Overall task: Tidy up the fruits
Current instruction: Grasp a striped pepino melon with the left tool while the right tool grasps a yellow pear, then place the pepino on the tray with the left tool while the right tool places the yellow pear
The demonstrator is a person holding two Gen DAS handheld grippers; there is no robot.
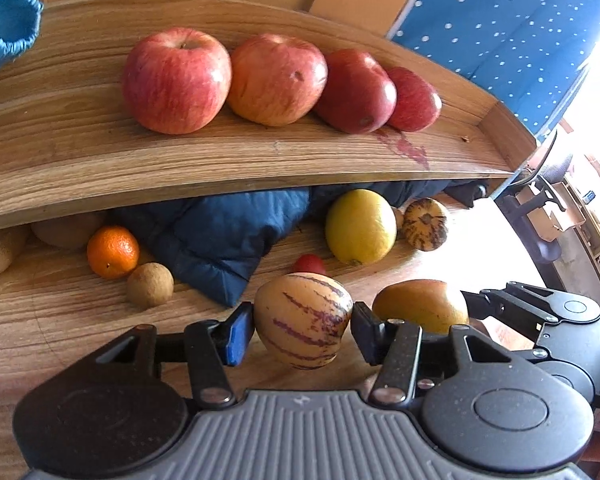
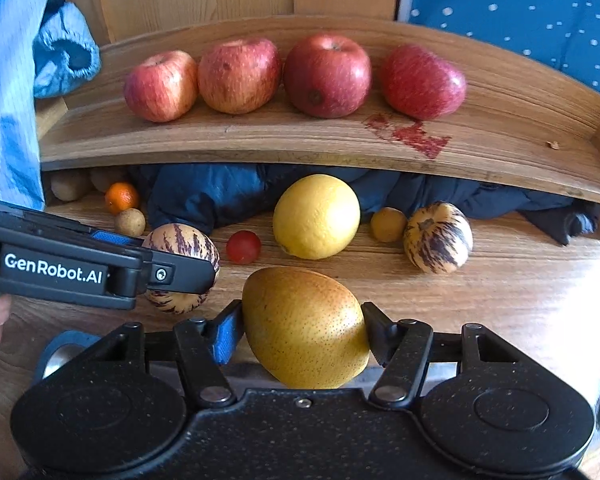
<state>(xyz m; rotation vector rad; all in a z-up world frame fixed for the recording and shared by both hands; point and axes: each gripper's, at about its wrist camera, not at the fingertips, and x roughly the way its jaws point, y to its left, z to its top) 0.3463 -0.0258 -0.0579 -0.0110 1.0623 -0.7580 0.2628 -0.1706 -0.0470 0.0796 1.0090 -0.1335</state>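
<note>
Fruit in both your claws, low over the wooden table (image 2: 520, 300).
Your left gripper (image 1: 302, 330) pinches a striped melon (image 1: 302, 322), and your right gripper (image 2: 302, 330) pinches a brown-yellow pear (image 2: 304, 328). Four red apples (image 2: 327, 75) sit in a row on the shelf (image 2: 260, 140) above; a big lemon (image 2: 316, 216) rests below it.

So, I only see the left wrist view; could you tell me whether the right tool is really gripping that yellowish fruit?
Observer: Yes, the right tool is shut on the speckled yellow-brown fruit.
Operator: Thanks. What sits just right of the yellow citrus?
Observer: A small round yellow-orange fruit, before the far striped pepino melon.
Operator: Do the dark red apple and the rightmost apple touch?
Observer: No, a narrow gap separates them.
</note>
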